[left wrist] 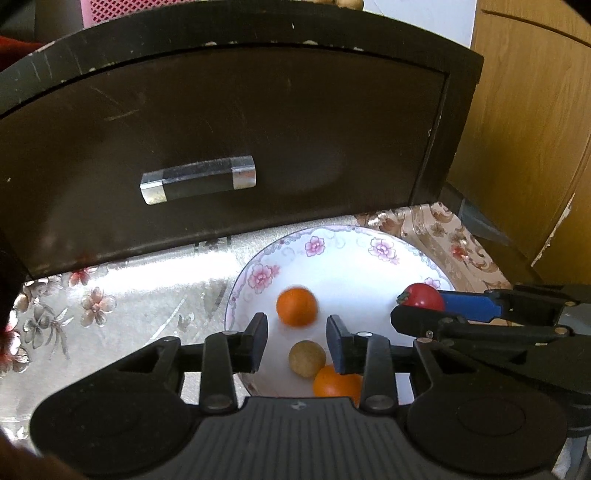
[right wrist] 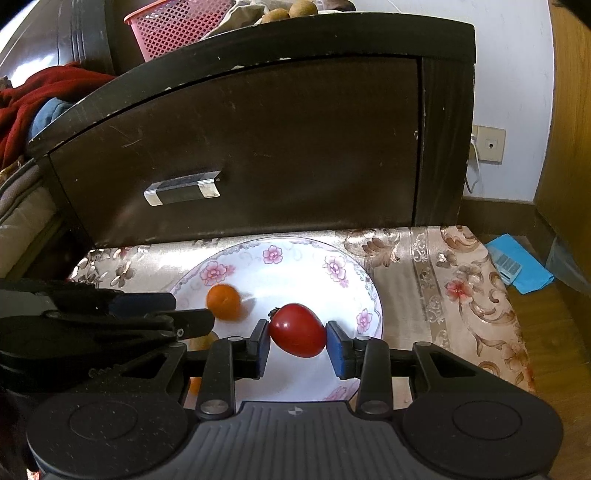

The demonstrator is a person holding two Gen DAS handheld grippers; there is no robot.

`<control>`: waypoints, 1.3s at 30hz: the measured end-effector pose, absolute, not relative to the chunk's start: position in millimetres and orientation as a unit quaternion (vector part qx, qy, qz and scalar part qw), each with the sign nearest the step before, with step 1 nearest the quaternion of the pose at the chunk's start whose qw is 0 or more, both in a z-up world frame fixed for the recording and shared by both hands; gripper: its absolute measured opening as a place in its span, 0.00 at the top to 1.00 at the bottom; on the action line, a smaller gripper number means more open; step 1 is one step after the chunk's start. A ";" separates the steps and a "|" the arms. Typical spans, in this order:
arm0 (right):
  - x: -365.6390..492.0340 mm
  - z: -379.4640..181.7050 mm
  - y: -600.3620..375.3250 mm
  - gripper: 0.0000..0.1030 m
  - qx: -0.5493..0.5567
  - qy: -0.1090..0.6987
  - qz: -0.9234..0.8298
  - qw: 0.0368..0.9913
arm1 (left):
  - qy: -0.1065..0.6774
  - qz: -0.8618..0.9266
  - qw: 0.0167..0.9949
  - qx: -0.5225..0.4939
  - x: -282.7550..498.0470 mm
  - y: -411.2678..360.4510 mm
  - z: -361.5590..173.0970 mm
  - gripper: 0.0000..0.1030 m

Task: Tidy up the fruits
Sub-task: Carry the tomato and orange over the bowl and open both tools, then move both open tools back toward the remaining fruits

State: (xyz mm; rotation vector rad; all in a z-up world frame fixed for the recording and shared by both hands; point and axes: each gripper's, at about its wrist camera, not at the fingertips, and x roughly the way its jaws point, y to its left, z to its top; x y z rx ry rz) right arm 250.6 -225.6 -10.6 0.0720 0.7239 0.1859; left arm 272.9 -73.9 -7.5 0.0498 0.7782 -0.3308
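A white flowered plate (left wrist: 258, 275) (right wrist: 369, 284) lies on the floral cloth. My left gripper (left wrist: 297, 338) (right wrist: 173, 314) hovers open over it with nothing between its fingers. Just beyond its tips sits a blurred orange fruit (left wrist: 296, 307) (right wrist: 223, 301). A tan round fruit (left wrist: 307, 359) and a second orange fruit (left wrist: 334, 380) rest on the plate below the left fingers. My right gripper (right wrist: 297, 343) (left wrist: 428, 308) is shut on a red tomato (right wrist: 297, 329) (left wrist: 423, 295), held above the plate's right half.
A dark cabinet front with a metal-tipped handle (left wrist: 197, 180) (right wrist: 183, 188) rises right behind the plate. A pink basket (right wrist: 173, 26) stands on top. Red cloth (right wrist: 33, 96) lies at the left, blue paper (right wrist: 517, 266) on the floor at the right, beside a wooden panel (left wrist: 535, 129).
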 end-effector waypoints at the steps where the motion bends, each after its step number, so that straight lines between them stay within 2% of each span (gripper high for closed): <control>1: 250.4 -10.2 -225.2 0.70 0.034 0.353 0.090 0.931 | 0.376 -0.160 0.913 0.023 272.4 -73.5 -6.2 0.59; 20: 223.9 15.9 -220.4 0.68 0.030 0.334 0.094 0.937 | 0.363 -0.160 0.918 0.007 247.3 -66.6 20.9 0.58; 39: 147.2 24.7 -211.2 0.68 0.021 0.360 0.107 0.926 | 0.379 -0.182 0.907 0.031 167.8 -57.9 34.3 0.57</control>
